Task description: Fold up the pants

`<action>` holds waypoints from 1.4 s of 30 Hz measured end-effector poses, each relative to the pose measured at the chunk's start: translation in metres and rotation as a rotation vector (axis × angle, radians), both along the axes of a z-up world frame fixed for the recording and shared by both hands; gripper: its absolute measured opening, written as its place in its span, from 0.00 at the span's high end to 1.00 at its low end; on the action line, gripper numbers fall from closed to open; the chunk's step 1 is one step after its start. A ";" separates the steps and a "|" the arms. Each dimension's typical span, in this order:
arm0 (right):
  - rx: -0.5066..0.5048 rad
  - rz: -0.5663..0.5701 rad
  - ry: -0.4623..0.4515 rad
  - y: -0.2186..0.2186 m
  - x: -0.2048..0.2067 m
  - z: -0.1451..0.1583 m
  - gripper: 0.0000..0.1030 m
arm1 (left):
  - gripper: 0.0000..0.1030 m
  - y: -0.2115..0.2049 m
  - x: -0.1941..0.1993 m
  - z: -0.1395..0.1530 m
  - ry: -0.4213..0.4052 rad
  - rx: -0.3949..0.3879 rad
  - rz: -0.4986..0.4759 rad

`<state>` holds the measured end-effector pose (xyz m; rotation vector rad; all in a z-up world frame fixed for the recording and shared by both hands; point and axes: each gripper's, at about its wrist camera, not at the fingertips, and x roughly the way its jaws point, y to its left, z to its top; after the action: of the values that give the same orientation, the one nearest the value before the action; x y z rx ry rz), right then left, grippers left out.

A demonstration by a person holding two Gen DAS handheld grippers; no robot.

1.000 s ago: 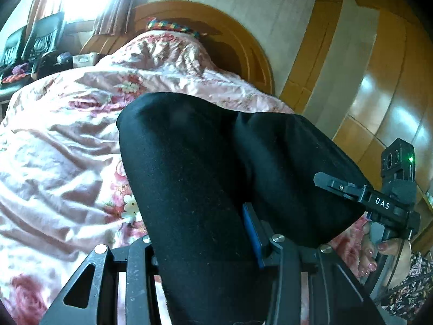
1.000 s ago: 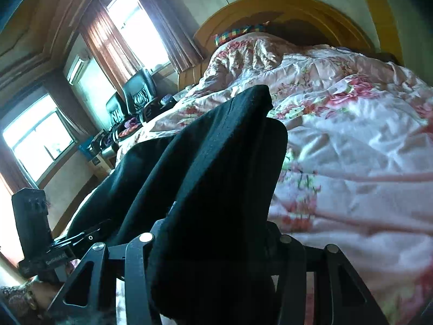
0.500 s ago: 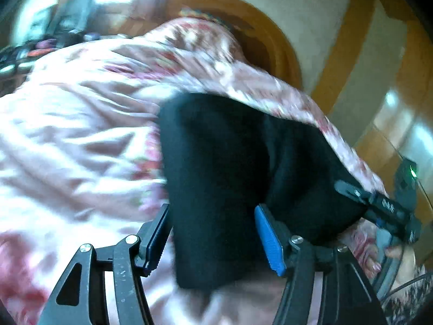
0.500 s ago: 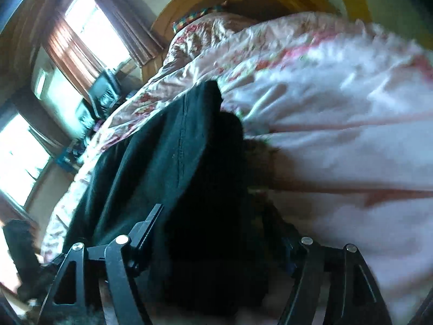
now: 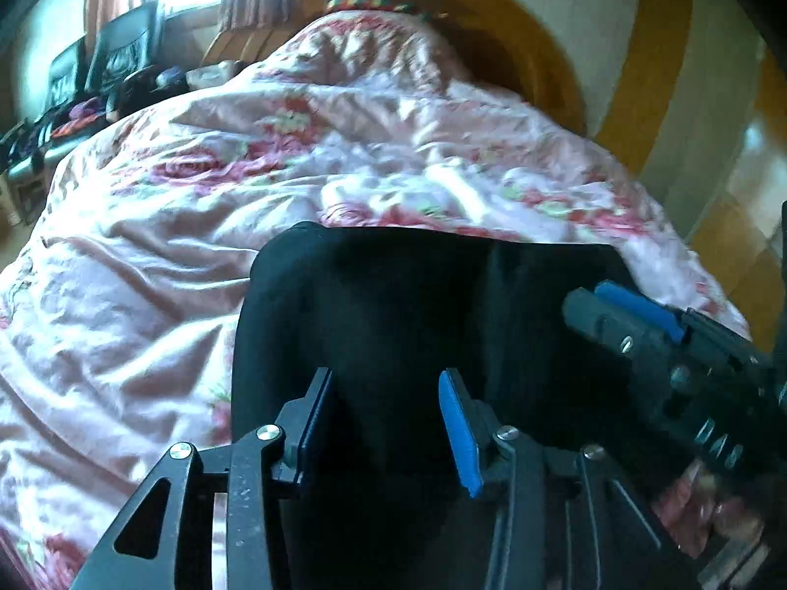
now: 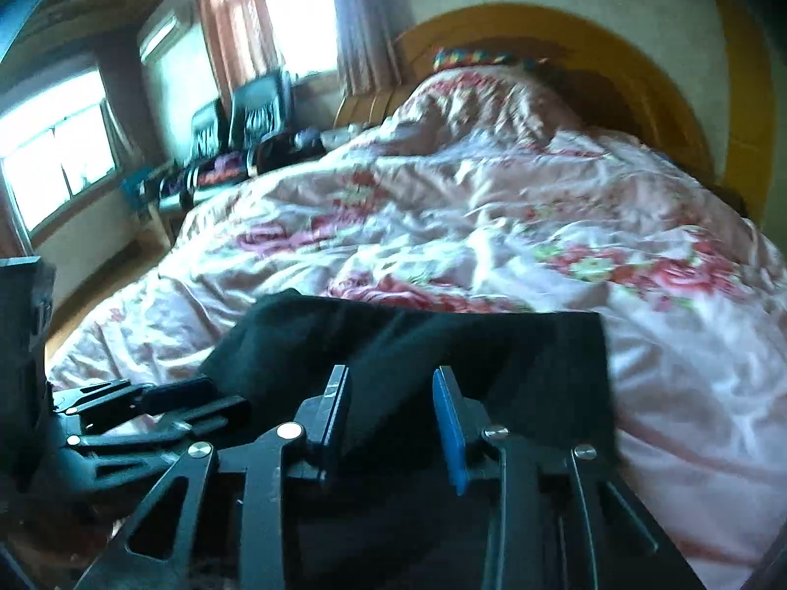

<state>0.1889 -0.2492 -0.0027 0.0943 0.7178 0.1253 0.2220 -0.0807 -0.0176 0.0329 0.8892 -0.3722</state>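
Observation:
The black pants [image 5: 423, 305] lie folded in a compact block on the pink floral quilt [image 5: 147, 255], near the bed's front edge. My left gripper [image 5: 386, 393] is open, its blue-padded fingers apart just above the near edge of the pants. The right gripper shows in the left wrist view at right [image 5: 615, 309]. In the right wrist view the pants [image 6: 492, 344] lie flat ahead, and my right gripper [image 6: 391, 388] is open over their near edge. The left gripper appears in the right wrist view at lower left [image 6: 157, 408]. Neither gripper holds cloth.
A curved wooden headboard [image 5: 492, 14] stands at the far end, with a bunched quilt mound [image 6: 472, 103] before it. Black chairs [image 6: 246, 113] and a cluttered side table stand by the windows at the left. A wooden wardrobe [image 5: 713, 113] is at the right.
Both grippers were shut on the raised pants a second ago. They have opened and let go, and the pants now lie flat on the quilt.

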 end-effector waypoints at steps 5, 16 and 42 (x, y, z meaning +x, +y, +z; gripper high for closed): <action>-0.113 -0.030 0.111 -0.008 0.033 -0.035 0.69 | 0.55 -0.016 0.023 -0.016 0.000 0.076 -0.026; -0.034 -0.262 0.039 -0.052 -0.004 -0.036 0.98 | 0.54 -0.005 0.012 -0.020 -0.077 0.023 -0.054; 0.029 -0.244 -0.067 0.010 -0.198 -0.030 0.11 | 0.53 0.038 -0.176 -0.019 -0.180 0.002 -0.017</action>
<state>-0.0087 -0.2390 -0.0323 0.2035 0.6330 -0.0945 0.0457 -0.0425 -0.0364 0.0747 0.7122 -0.3782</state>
